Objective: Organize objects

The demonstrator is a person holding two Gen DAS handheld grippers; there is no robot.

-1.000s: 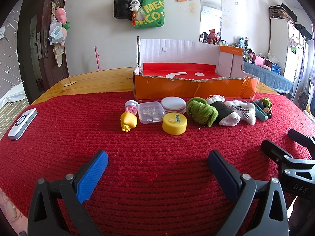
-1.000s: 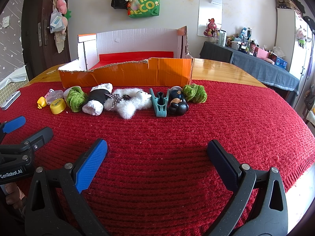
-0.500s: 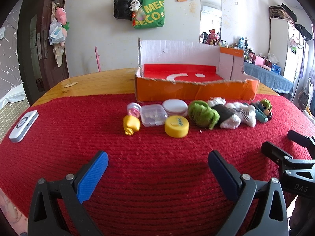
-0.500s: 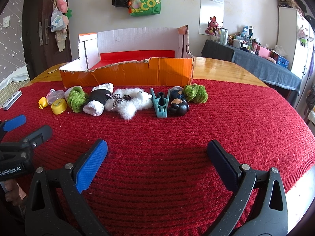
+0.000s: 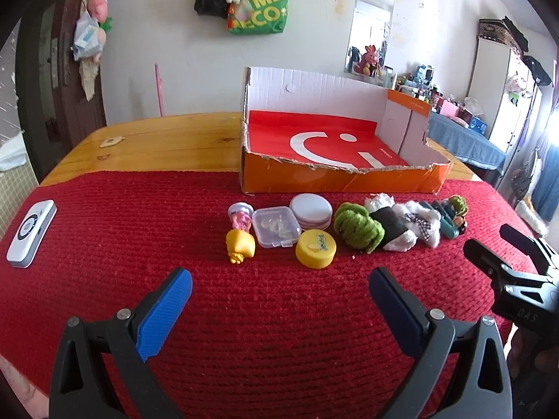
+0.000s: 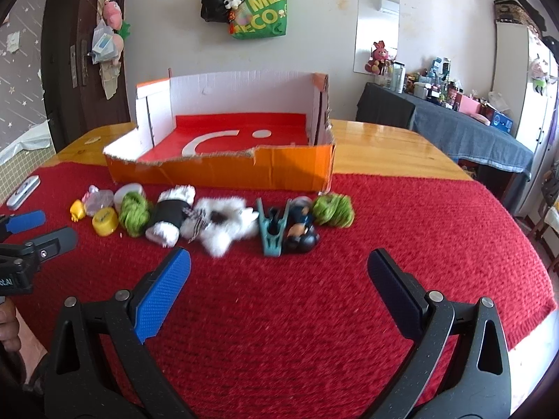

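A row of small items lies on the red knitted cloth in front of an open orange cardboard box: a yellow toy, a clear plastic case, a white round lid, a yellow round tin, a green yarn ball, a black-and-white plush. In the right wrist view, a teal clip, a dark figurine and a second green yarn ball follow. My left gripper and my right gripper hover open and empty, short of the row.
A white remote lies at the cloth's left edge. Bare wooden table extends behind the cloth. The box's inside is red with a white smile mark. Bags hang on the far wall; a cluttered side table stands at right.
Both grippers have risen and tilted down, so the box floor shows more. The items have not moved; both grippers stay open.
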